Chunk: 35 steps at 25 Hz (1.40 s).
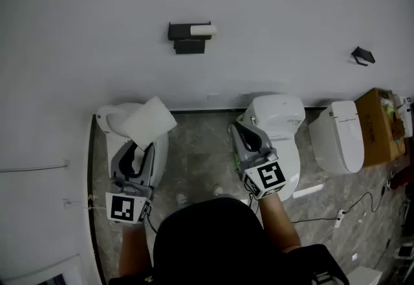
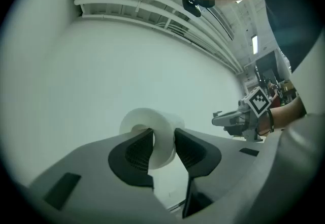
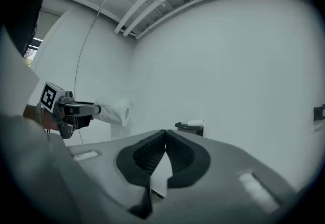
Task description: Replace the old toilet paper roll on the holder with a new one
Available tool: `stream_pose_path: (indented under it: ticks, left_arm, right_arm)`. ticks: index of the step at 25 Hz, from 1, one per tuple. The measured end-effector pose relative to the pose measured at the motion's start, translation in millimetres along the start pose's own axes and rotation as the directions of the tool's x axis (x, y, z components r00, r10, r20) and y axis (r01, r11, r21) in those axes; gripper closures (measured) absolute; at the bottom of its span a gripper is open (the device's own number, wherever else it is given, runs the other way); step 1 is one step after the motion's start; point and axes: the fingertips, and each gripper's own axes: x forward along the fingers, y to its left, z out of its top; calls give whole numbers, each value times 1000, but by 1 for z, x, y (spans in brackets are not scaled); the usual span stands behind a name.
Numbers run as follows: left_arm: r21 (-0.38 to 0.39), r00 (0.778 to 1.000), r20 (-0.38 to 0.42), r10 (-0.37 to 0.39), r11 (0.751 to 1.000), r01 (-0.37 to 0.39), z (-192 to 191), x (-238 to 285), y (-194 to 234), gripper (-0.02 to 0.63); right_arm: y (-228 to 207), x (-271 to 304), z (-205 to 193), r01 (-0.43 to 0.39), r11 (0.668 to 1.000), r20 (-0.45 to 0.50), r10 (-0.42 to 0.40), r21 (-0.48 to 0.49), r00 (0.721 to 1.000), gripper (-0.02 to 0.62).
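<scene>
A person stands facing a white wall (image 1: 272, 12) with tongs in each hand, both held level. The left tongs (image 1: 138, 146) are clamped on a new roll (image 1: 149, 121) of white toilet paper. In the left gripper view one pad sits at the mouth of the core and the other presses the outer side of the new roll (image 2: 148, 119). The left tongs (image 2: 163, 139) carry it clear of the wall, at about 10 o'clock from the person's head in the head view. The right tongs (image 1: 242, 130) are pressed together with nothing between them, the pads meeting tip to tip in the right gripper view (image 3: 165, 134).

The black holder (image 1: 188, 39) hangs on the wall at 12 o'clock, well apart from both tongs. The old roll (image 1: 203, 30) lies across its top, its end sticking out toward 3 o'clock. From the right gripper view the holder (image 3: 189, 128) shows just beyond the shut tips, and the new roll (image 3: 115, 112) is at 9 o'clock.

Three white toilets stand along the foot of the wall: one (image 1: 111, 117) below the left tongs, one (image 1: 282, 113) beside the right tongs, one (image 1: 341, 136) further toward 3 o'clock. A cardboard box (image 1: 377, 123) sits beyond that on the stone-patterned floor (image 1: 200, 154).
</scene>
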Motion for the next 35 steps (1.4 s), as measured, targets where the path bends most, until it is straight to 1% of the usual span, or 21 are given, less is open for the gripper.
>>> stream_pose_path:
  ticks: [6, 10, 13, 16, 19, 23, 26, 29, 35]
  left_arm:
    - [-1, 1000, -16, -1, 1000, 1, -4, 19, -17, 465]
    - [-1, 1000, -22, 7, 1000, -7, -3, 49, -37, 465]
    - [-2, 999, -32, 18, 1000, -18, -4, 63, -47, 465]
    - [-11, 999, -44, 24, 1000, -25, -5, 74, -52, 465]
    - [-17, 997, -66, 35, 999, -36, -14, 84, -47, 465]
    - [-29, 996, -80, 45, 998, -47, -27, 102, -28, 465]
    - [-69, 993, -111, 48, 996, -56, -38, 120, -5, 465]
    - [-68, 995, -93, 34, 997, -41, -48, 140, 30, 465]
    - [-86, 996, -93, 0, 996, -8, -58, 181, 102, 465]
  right_arm:
    - [-24, -8, -6, -3, 1000, -5, 3, 2, 1000, 597]
    - [-63, -18, -6, -3, 1000, 17, 3, 11, 1000, 597]
    - [-86, -22, -9, -14, 1000, 16, 14, 23, 1000, 595]
    - [-106, -18, -15, -10, 999, 6, 9, 46, 1000, 595]
    - [-113, -5, -22, -24, 998, -2, 25, 66, 1000, 595]
    - [-116, 25, -32, -44, 997, -23, 46, 64, 999, 595]
    - [-118, 57, -36, -44, 997, -36, 46, 63, 998, 595]
    - [-120, 95, -36, -31, 998, -42, 34, 58, 999, 595]
    - [-120, 169, -30, 5, 999, -65, -3, 35, 998, 595]
